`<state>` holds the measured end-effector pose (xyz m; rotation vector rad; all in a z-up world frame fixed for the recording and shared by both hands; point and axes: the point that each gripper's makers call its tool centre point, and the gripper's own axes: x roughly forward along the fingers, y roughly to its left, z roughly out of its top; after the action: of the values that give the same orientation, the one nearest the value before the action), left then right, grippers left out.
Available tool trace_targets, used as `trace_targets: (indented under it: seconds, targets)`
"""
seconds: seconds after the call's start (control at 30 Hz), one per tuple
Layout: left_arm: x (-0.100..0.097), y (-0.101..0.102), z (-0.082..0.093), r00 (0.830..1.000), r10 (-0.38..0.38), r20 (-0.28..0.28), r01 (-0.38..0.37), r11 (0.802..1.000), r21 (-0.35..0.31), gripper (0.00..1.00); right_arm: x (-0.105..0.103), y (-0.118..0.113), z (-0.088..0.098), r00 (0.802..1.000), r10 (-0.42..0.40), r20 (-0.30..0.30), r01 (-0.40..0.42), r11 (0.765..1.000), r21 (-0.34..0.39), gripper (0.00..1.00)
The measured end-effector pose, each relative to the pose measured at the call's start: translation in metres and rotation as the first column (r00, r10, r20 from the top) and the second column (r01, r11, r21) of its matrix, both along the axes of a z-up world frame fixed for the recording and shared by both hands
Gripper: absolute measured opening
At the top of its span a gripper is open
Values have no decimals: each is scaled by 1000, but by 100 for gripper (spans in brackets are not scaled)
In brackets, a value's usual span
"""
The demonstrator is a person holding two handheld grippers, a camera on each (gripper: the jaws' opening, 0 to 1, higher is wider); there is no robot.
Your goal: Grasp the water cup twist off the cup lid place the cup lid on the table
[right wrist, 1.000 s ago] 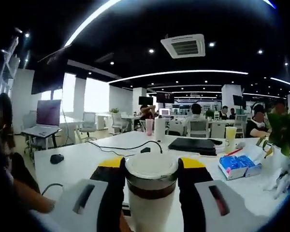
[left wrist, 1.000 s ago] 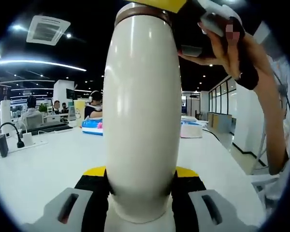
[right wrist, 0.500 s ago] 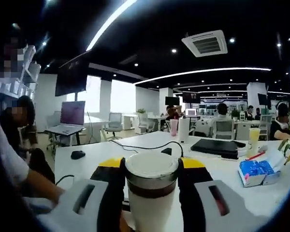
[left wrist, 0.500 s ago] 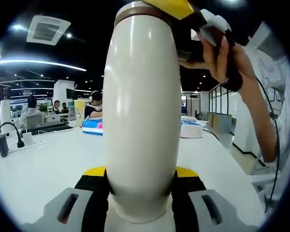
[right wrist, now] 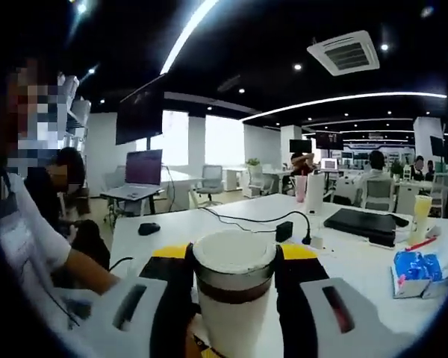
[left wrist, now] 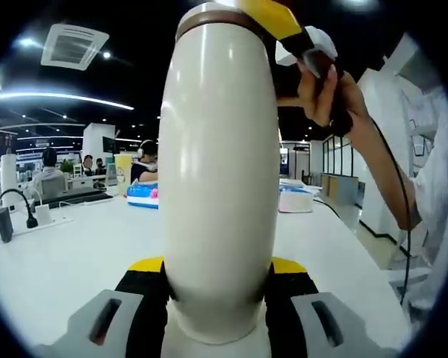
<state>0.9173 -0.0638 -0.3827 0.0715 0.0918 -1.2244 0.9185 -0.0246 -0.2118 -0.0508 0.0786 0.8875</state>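
A tall cream water cup (left wrist: 220, 186) with a brown band at its top stands upright between the yellow-tipped jaws of my left gripper (left wrist: 218, 270), which is shut on its lower body. Over the cup's top, a hand (left wrist: 325, 82) holds my right gripper (left wrist: 272, 15). In the right gripper view, the white cup lid (right wrist: 234, 252) with its brown ring sits between the jaws of the right gripper (right wrist: 234, 262), shut on it. The cream cup body (right wrist: 231, 328) runs down below the lid.
The white table (left wrist: 60, 253) carries a power strip with cable (left wrist: 37, 216), a blue pack (left wrist: 142, 195) and a pink box (left wrist: 295, 200). In the right gripper view lie a black laptop (right wrist: 362, 222), a mouse (right wrist: 148, 228) and a blue pack (right wrist: 412, 265). People sit at far desks.
The right gripper view has swung round, with the room sliding right while the lid stays between the jaws. In the left gripper view the hand and right gripper have turned over the cup top.
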Motion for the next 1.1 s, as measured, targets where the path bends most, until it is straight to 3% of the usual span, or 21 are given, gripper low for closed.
trace_targets:
  seconds: [0.23, 0.47, 0.77, 1.1]
  targets:
    - [-1, 0, 0, 1000, 0, 3, 0, 1000, 1, 51, -4, 2, -3, 994, 107, -27, -109, 993, -55, 45]
    - [-1, -1, -1, 1000, 0, 3, 0, 1000, 1, 51, -7, 3, -5, 975, 213, -60, -218, 973, -81, 45]
    - [-1, -1, -2, 1000, -1, 5, 1, 1000, 3, 51, -13, 4, -7, 938, 342, -47, -345, 931, -121, 45]
    - [0, 0, -1, 1000, 0, 2, 0, 1000, 1, 51, -13, 4, -8, 896, 436, -86, -445, 883, -148, 45]
